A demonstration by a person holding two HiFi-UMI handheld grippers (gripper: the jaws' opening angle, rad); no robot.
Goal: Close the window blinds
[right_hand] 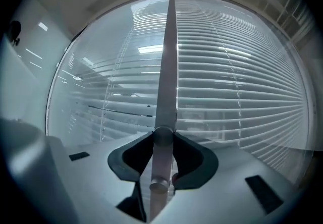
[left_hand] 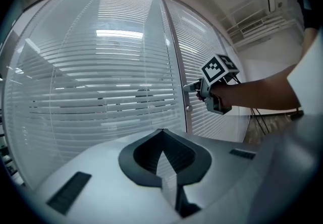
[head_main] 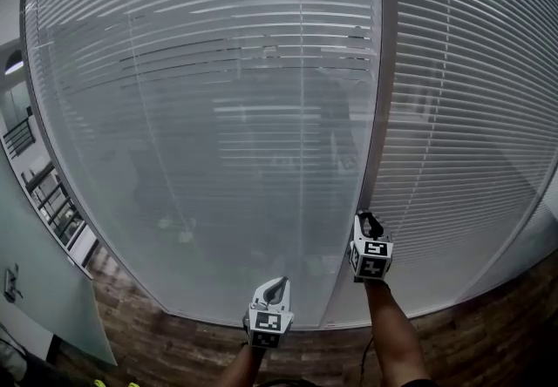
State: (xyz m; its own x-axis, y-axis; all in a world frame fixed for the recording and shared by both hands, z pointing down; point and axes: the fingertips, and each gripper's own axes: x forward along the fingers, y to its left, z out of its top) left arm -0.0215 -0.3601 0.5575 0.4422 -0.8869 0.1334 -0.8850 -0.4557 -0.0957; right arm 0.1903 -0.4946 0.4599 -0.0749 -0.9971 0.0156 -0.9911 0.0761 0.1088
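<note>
The person's left claw (head_main: pixel 272 288) is hovering low in front of the glass, its jaws pressed together with nothing between them. Further ahead and to its right, the right claw (head_main: pixel 370 223) is pointing level at the grey post (head_main: pixel 377 106) that is dividing the two panes, and its jaws are clamping a small round knob (right_hand: pixel 162 135) on that post. A second knob (right_hand: pixel 158 184) is sitting lower on the post, outside the grip. Behind the glass, the left blind (head_main: pixel 209 98) is hanging full length with slats tilted partly open, so dim shapes are showing through, while the right blind (head_main: pixel 471 106) is looking denser and whiter
</note>
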